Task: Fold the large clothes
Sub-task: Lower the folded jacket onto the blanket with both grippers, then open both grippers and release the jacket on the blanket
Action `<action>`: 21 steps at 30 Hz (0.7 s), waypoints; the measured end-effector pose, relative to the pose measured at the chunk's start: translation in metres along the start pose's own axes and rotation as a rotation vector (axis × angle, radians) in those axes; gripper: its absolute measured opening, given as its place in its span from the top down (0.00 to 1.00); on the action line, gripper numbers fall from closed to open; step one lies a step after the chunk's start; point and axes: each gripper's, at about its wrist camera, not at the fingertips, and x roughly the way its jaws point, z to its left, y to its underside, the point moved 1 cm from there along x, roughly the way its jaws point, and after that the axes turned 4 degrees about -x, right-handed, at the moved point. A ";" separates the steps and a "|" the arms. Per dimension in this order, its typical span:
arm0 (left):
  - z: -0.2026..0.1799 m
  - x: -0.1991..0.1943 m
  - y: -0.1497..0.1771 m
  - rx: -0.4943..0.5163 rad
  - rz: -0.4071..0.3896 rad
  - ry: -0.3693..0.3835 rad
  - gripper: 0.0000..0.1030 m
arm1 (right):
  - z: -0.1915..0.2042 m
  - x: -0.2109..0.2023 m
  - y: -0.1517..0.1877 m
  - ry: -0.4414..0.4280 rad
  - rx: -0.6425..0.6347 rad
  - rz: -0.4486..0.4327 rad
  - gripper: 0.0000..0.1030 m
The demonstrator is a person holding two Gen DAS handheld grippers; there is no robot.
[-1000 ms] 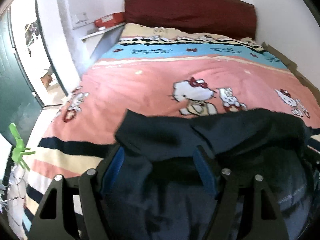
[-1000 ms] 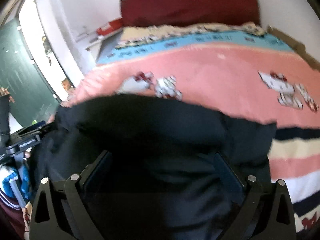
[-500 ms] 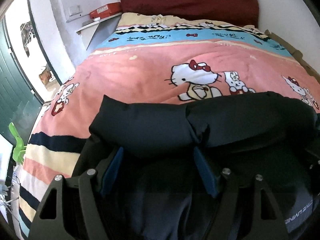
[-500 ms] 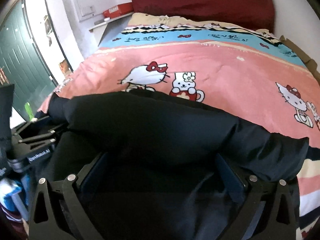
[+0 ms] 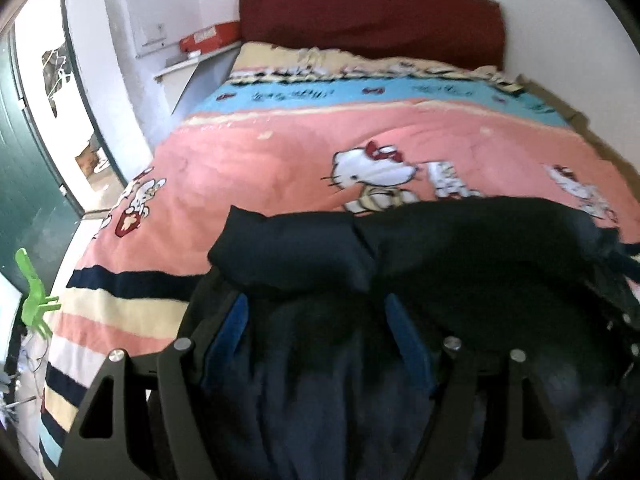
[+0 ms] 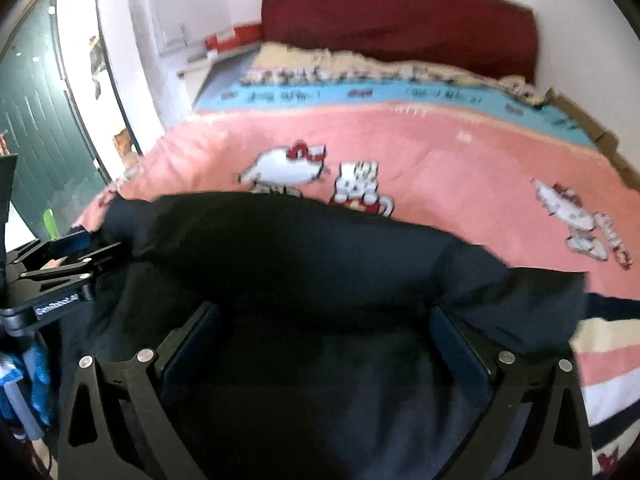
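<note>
A large dark navy garment point(image 5: 460, 264) lies bunched across the near part of the bed; it also fills the lower half of the right wrist view point(image 6: 320, 264). My left gripper point(image 5: 316, 312) has cloth draped between and over its blue-padded fingers point(image 5: 236, 320), jaws set apart; the tips are hidden. My right gripper point(image 6: 324, 328) likewise has the garment heaped between its wide-set fingers point(image 6: 456, 344). The left gripper shows at the left edge of the right wrist view point(image 6: 60, 264), at the garment's left end.
The bed carries a pink cartoon-cat blanket point(image 5: 280, 160) with a blue band and a dark red headboard point(image 5: 368, 20). A shelf with a red box point(image 5: 208, 38) stands at the far left. A green door point(image 5: 24, 184) and doorway are left of the bed.
Both views have pulled back and lifted slightly from half a second ago. The garment's folded edge has shifted on the blanket. The fingers' spacing looks unchanged.
</note>
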 end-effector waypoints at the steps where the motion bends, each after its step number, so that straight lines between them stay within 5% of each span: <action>1: -0.002 -0.010 0.008 0.011 -0.012 0.011 0.31 | 0.002 -0.014 0.004 0.007 -0.015 -0.028 0.01; 7: -0.007 -0.031 0.054 0.037 -0.035 0.022 0.31 | 0.010 -0.060 0.042 -0.008 -0.064 -0.079 0.01; 21: 0.018 -0.037 0.080 0.017 -0.022 -0.010 0.31 | -0.054 -0.059 0.107 0.015 0.075 -0.024 0.01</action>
